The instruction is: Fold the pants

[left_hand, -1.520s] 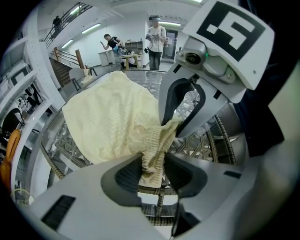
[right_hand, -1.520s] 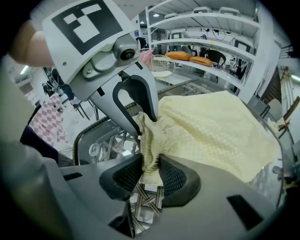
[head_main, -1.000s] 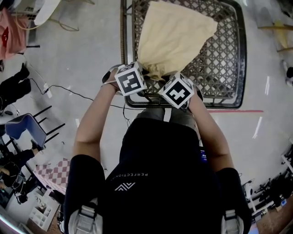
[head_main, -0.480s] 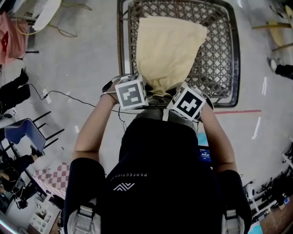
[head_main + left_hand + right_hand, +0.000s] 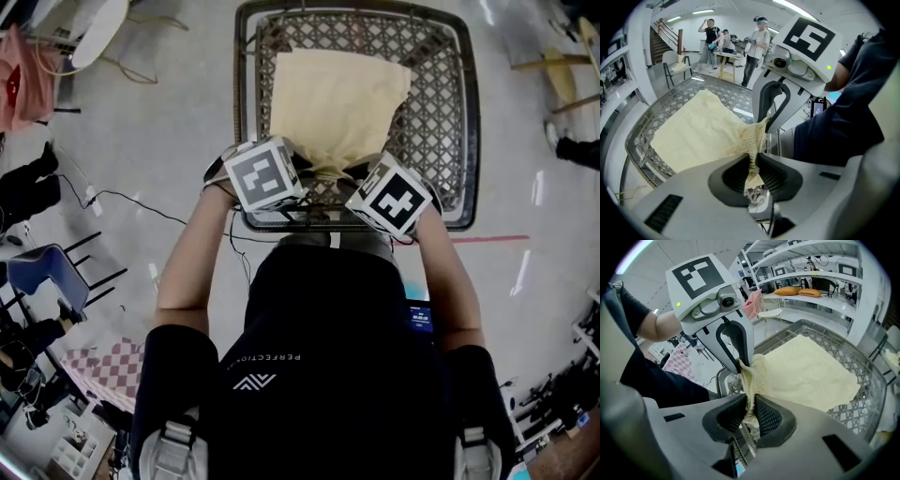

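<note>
Pale yellow pants (image 5: pixel 337 98); lay spread on the wire-mesh desk (image 5: pixel 442 103), near edge held up.
Ribbed waistband was bunched at the person's side of the desk; left hand-held gripper (image 5: pixel 753 161) was clamped on one fold of it; right hand-held gripper (image 5: pixel 751 404) was clamped on another fold just beside; the two stood close together; the rest of the cloth lay flat on the mesh.

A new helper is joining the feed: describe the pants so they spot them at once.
Find the dark metal lattice table before the person. On it lie pale yellow cloth pants, their near ribbed edge bunched between the left gripper and the right gripper, both clamped on it. It is the only fabric on the mesh.
</note>
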